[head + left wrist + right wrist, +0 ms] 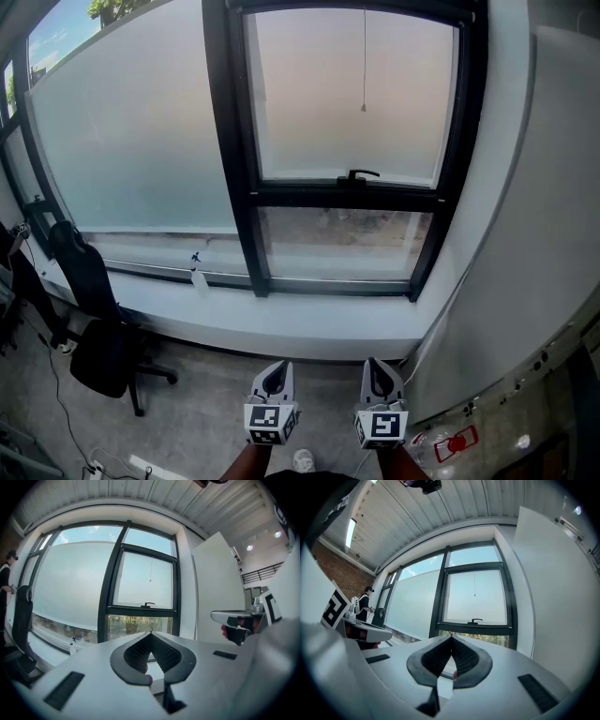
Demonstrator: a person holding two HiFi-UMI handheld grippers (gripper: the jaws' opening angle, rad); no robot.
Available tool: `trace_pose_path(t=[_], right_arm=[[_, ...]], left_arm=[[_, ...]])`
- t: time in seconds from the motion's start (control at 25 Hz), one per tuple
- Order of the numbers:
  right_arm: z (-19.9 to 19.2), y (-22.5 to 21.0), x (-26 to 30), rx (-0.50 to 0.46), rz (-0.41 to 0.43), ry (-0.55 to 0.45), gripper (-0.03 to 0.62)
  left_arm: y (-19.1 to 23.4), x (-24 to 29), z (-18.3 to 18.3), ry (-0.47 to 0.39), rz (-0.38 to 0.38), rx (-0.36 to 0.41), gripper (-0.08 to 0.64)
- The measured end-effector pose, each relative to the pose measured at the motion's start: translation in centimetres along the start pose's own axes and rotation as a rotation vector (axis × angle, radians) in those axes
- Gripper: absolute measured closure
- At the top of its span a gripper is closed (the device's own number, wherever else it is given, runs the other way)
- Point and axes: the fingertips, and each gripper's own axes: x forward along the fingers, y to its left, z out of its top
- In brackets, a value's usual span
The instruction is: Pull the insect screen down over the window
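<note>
Two grippers, left gripper (273, 373) and right gripper (380, 367), both shut, holding nothing, well below the window (352, 103). No screen down yet; likely rolled up at the window's top, only its cord (364, 66) hanging down. Step close, open one gripper, pinch the cord's end, pull straight down slowly. Left of the window, a spray bottle (198, 277); insides too small to see.

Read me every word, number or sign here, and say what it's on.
No readable word or number anywhere.
Marker cube of the left gripper: black-and-white square pattern, no letters.
Marker cube of the right gripper: same kind of pattern.
Red sticker, lower right in the head view: too small and blurred to read.
Spray bottle: no legible label.
</note>
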Motion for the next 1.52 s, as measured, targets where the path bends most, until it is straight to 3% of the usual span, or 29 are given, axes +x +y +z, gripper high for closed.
trace_pose_path(t=[0.24,0.52,0.88,1.52], right_arm=[[-0.4,-1.3,3.5,0.02,-0.068,0.02,0.591],[-1.1,-1.6,5.6,0.054,-0.101,0.017,0.591],[-2.9,-3.2,10.8,0.044,-0.084,0.049,0.589],[-3.8,-11.1,24.8,0.035,-0.029,0.069,0.589]], left_arm=[[1.8,3.5,1.0,0.008,-0.038,0.052,0.565],[2.8,6.9,2.0,-0.007,-0.089,0.033,0.565],[5.2,12.4,0.9,0.043,-0.054,0.018,0.565],[6.7,27.6,3.4,0.062,-0.011,0.036,0.565]])
